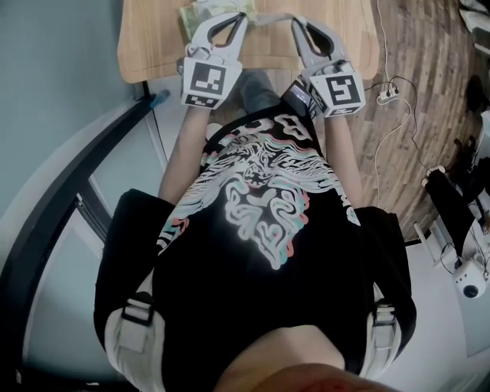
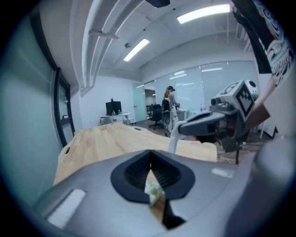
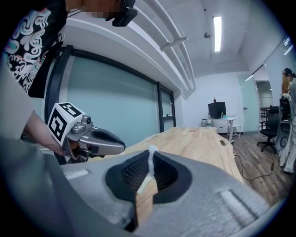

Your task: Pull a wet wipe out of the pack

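Head view: pale green soft wipe pack (image 1: pixel 197 14) over light wooden table (image 1: pixel 153 46), pinched in left gripper (image 1: pixel 242 17). Right gripper (image 1: pixel 295 21) jaws closed on white wet wipe (image 1: pixel 268 17). Advice: anchor pack, draw wipe sideways steadily, avoid tearing.

Around you, itemised: a light wooden table (image 1: pixel 153 46) across the top of the head view; wood-plank floor (image 1: pixel 436 138) at upper right, bearing a white power strip (image 1: pixel 388 93) and cable; a dark-framed frosted glass wall (image 3: pixel 120 111) left of centre in the right gripper view; a ceiling strip light (image 3: pixel 217 28) at top; a far desk with a monitor (image 3: pixel 217 110); an office chair (image 3: pixel 269 127) at right.
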Tool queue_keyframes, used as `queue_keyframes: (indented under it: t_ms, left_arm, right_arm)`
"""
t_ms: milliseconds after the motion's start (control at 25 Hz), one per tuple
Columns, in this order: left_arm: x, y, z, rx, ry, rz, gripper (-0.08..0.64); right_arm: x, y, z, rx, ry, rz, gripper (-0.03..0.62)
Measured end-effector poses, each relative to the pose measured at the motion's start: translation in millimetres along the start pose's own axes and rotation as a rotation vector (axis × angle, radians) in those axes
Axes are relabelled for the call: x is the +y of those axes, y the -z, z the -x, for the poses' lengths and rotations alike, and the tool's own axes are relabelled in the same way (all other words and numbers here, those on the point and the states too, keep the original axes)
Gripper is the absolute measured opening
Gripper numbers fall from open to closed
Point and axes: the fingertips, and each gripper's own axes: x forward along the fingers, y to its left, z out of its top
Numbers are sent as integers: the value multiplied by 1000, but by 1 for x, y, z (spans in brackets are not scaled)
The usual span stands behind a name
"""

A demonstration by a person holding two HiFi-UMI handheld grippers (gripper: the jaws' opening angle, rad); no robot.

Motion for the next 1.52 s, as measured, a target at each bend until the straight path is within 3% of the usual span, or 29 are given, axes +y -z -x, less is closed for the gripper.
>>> queue_keyframes:
  t_ms: [640,1080,1400,1520]
  left_arm:
    - [-25,21,-39,48,122,-8,-8]
    - [-17,22,-39,49,114,5,-8]
    - [-15,17,-30,42,93,6,-8]
    - [-11,15,-23,32,77,43,-8]
  right_arm:
    - [-30,38,-12,69,49,-59,12]
    - [-32,47,-15,102,64,-68,100]
    - [-31,40,-10,86,66,-67,100]
    - [-27,35,-7,81,65,-53,94]
